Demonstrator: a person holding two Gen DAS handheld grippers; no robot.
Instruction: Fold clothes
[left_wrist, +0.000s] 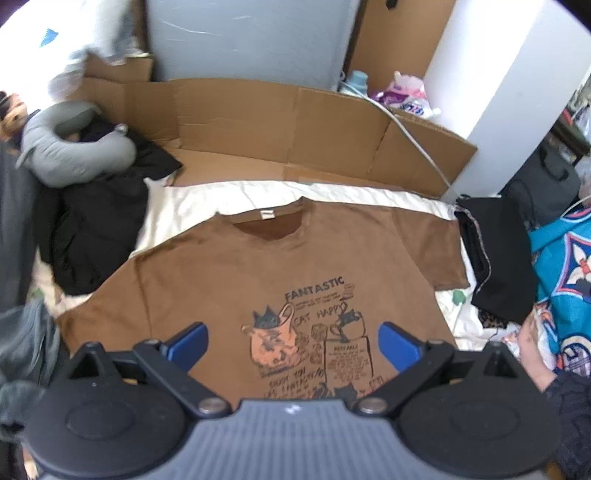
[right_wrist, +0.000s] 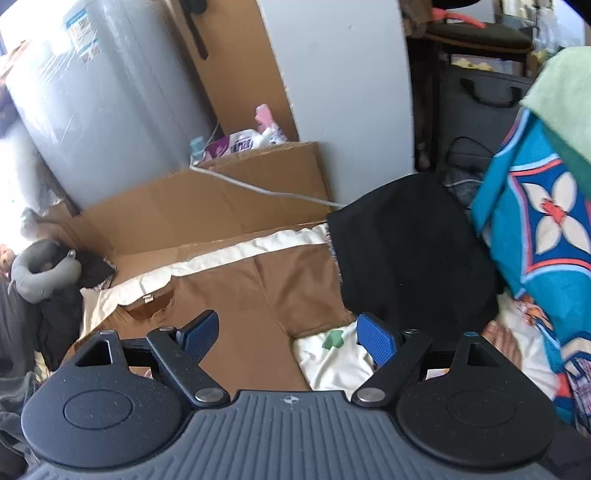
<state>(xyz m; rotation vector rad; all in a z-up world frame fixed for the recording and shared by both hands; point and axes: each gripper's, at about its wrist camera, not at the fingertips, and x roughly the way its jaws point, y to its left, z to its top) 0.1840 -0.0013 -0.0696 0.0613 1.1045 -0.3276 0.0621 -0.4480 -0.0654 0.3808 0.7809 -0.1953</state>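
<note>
Item: 1 brown T-shirt (left_wrist: 236, 273) spread flat, print up, ahead of your 2 released grippers, left gripper (left_wrist: 293, 341) over the print, right gripper (right_wrist: 288, 338) over its sleeve (right_wrist: 303, 291); folding unstarted, so next grasp the sleeve edge.

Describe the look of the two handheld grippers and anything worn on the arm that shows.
Both match: the left gripper and right gripper have blue textured finger pads on black linkage bars with silver pivot pins, two round black discs, and a ribbed grey body with a small crosshair mark. At the left view's edge, a dark knit sleeve shows.
</note>
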